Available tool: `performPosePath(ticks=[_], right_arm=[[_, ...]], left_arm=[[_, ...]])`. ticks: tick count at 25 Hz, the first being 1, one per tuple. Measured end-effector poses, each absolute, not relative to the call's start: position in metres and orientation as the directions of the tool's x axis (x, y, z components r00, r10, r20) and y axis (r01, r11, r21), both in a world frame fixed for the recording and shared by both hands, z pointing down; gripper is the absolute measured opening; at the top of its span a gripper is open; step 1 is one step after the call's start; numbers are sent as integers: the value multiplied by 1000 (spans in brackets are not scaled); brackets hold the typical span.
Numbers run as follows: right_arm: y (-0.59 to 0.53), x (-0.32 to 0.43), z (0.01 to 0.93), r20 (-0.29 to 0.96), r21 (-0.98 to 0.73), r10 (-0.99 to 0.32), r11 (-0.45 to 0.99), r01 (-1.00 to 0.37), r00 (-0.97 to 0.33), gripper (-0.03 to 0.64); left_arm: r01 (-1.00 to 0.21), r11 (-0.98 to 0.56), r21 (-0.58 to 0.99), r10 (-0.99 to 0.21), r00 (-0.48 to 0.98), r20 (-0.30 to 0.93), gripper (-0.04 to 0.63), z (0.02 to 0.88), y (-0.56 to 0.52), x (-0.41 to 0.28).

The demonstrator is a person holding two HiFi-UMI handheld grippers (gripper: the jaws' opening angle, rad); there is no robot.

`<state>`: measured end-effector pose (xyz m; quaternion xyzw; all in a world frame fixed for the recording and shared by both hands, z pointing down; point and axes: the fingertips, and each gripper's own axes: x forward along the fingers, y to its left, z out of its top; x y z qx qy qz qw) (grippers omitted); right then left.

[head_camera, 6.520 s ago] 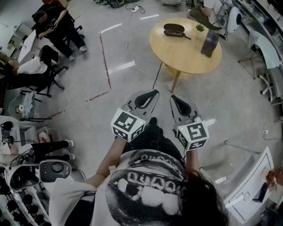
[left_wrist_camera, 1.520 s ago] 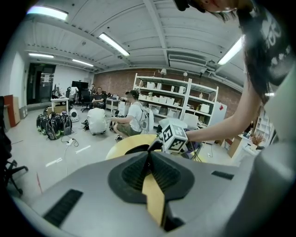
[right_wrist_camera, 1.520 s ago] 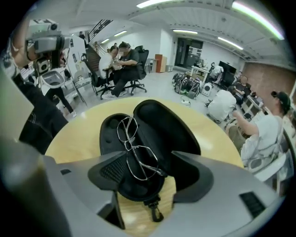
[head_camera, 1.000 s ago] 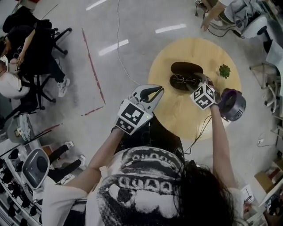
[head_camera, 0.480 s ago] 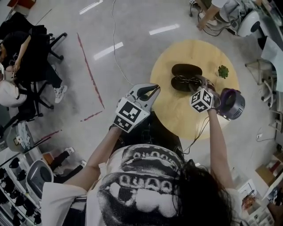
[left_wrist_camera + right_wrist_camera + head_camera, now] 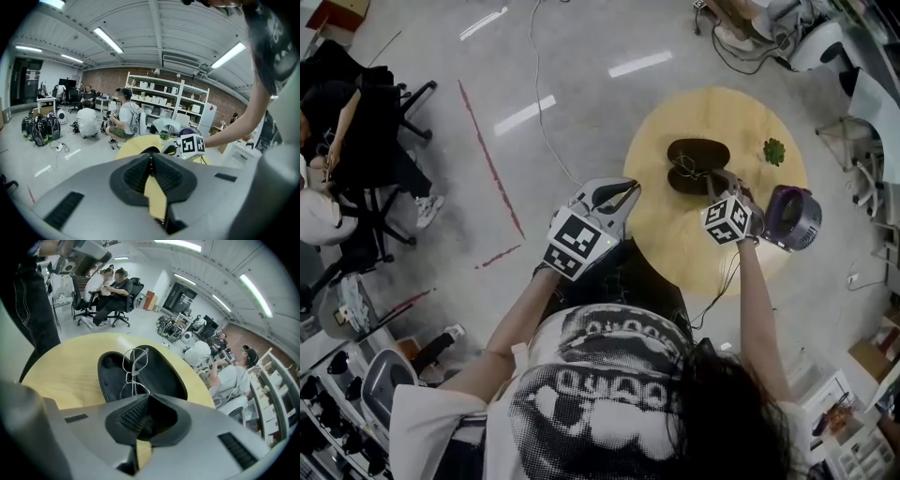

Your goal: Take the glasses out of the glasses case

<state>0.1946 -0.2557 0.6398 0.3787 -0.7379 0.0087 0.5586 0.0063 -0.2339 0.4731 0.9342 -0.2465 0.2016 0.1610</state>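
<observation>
- The glasses case (image 6: 697,153) is a black oval clamshell lying open on the round yellow tabletop (image 6: 675,234). It sits toward 11 o'clock of the centre in the head view, its lid half at 12 o'clock of its tray half.
- The glasses (image 6: 133,374) have a thin silver wire frame. They stand tilted over the case's dark lining, one lens at 12 o'clock and the other at 6 o'clock, where the rim meets the closed right tongs (image 6: 149,396).

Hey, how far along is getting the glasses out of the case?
Done: the case lies open on the table. In hand: the right gripper is shut, seemingly on the near rim of the glasses, which lie in the case. Left: lift them clear and set them down. The left gripper is shut, empty, away from the case.
</observation>
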Motion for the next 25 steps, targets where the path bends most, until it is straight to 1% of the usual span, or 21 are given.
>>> performPosePath(ticks=[4, 8, 17, 25], right_arm=[[-254, 191, 632, 819, 418, -568, 683, -599, -77, 0], [-252, 185, 615, 794, 421, -605, 625, -657, -66, 0], [-241, 163, 572, 726, 428, -687, 469, -773, -15, 0], [-219, 139, 545, 689, 423, -722, 336, -842, 58, 0]], left_arm=[[-504, -840, 201, -376, 807, 456, 21, 474, -239, 2], [-475, -857, 202, -350, 822, 448, 21, 474, -244, 0], [-377, -904, 201, -264, 862, 433, 21, 470, -254, -6], [-274, -943, 188, -176, 892, 417, 21, 474, -256, -15]])
